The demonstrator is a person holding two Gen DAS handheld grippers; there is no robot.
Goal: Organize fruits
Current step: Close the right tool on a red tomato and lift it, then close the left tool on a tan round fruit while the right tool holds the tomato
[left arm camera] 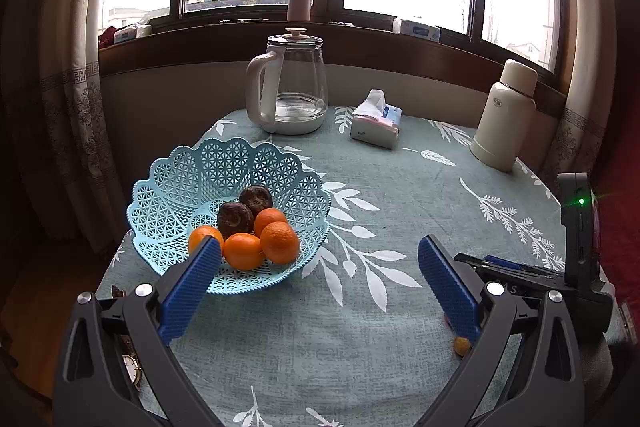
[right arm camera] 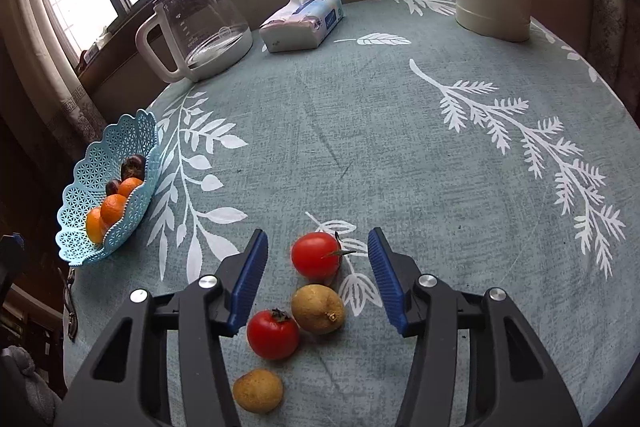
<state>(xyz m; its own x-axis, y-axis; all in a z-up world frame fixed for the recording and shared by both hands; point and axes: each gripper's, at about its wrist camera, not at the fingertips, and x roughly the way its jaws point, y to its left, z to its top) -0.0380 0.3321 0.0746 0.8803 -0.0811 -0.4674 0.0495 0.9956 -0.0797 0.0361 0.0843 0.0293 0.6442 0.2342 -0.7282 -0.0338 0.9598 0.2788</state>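
The far red fruit [right arm camera: 316, 255] is being bracketed by the wide-open, empty right gripper [right arm camera: 318, 267] (judged soft, smooth; grip across its middle), well apart from the basket [right arm camera: 80, 195].

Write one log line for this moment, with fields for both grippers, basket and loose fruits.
left gripper: open, empty | right gripper: open, around red fruit | basket: oranges, dark fruits | tablecloth: four loose fruits

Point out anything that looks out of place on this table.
Four fruits lie loose on the tablecloth outside the blue basket: two red ones and two brownish-yellow ones. Nothing looks spilled or damaged.
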